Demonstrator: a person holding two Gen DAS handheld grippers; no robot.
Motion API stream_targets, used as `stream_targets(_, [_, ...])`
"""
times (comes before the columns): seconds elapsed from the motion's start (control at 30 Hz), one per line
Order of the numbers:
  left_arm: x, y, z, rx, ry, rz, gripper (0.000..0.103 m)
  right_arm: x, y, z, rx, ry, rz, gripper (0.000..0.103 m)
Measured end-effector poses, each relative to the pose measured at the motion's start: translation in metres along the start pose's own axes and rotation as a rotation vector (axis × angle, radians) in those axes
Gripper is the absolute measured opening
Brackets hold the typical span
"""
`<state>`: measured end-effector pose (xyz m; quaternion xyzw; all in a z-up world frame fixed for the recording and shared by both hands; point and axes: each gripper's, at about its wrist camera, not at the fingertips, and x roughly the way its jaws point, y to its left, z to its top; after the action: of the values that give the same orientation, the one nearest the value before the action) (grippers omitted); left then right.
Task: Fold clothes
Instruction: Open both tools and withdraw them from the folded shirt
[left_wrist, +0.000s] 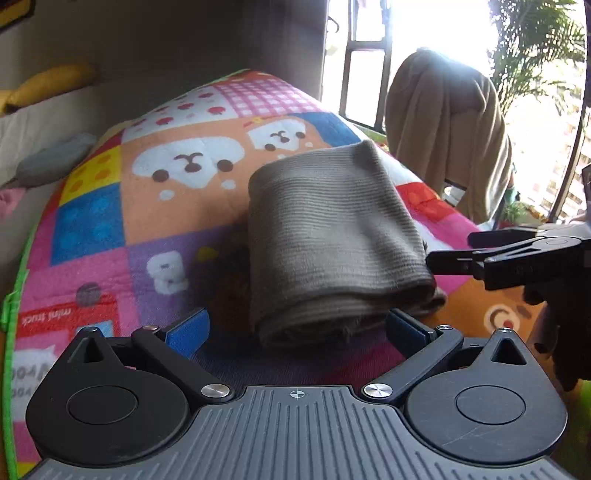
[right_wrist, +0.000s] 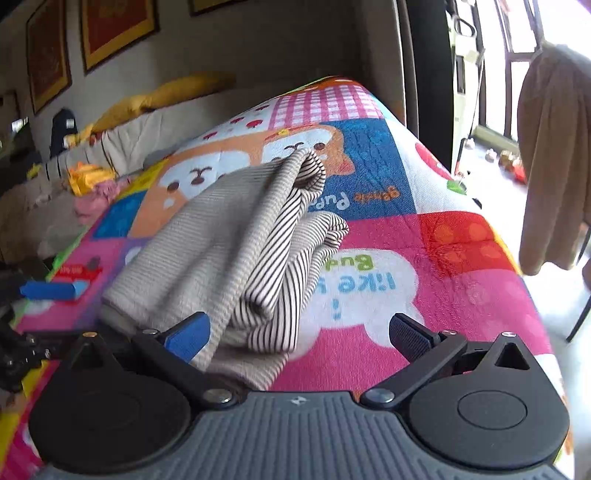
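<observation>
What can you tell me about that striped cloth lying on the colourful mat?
The striped cloth is a soft ribbed knit with fine dark and pale stripes, looking grey-brown in the left view. It lies folded into a thick bundle on the cartoon-patterned mat, layered edges showing at the near end, one far corner poking up loosely. The left claw stands open astride its near edge; the right claw is open at its side, holding nothing.

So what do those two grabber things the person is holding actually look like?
Both look alike. The left gripper and right gripper each have a ribbed grey body marked with a small crosshair, two round black discs, black link arms with silver bolts, and blue pads on the fingers.
</observation>
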<state>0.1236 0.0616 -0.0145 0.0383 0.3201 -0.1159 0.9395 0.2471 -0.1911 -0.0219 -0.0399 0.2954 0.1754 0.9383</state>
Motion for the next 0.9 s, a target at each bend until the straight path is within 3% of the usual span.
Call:
stream_targets(0.1, [0.009, -0.007, -0.006, -0.008, 0.065, 0.054, 0.103, -0.002, 0.022, -0.006, -0.058, 0.093, -0.064, 0.103])
stream_targets(0.2, [0.014, -0.006, -0.014, -0.075, 0.07, 0.045, 0.103, 0.007, 0.033, -0.008, -0.029, 0.218, -0.098, 0.103])
stream_targets(0.3, [0.022, -0.011, -0.024, -0.051, 0.056, 0.076, 0.103, 0.006, 0.034, -0.019, -0.028, 0.159, -0.099, 0.103])
stream_targets(0.4, [0.022, -0.011, -0.024, -0.055, 0.043, 0.087, 0.103, 0.011, 0.025, -0.029, 0.01, 0.085, -0.043, 0.103])
stream_targets(0.9, [0.022, -0.013, -0.024, -0.05, 0.044, 0.098, 0.103, 0.012, 0.026, -0.027, 0.012, 0.087, -0.048, 0.103])
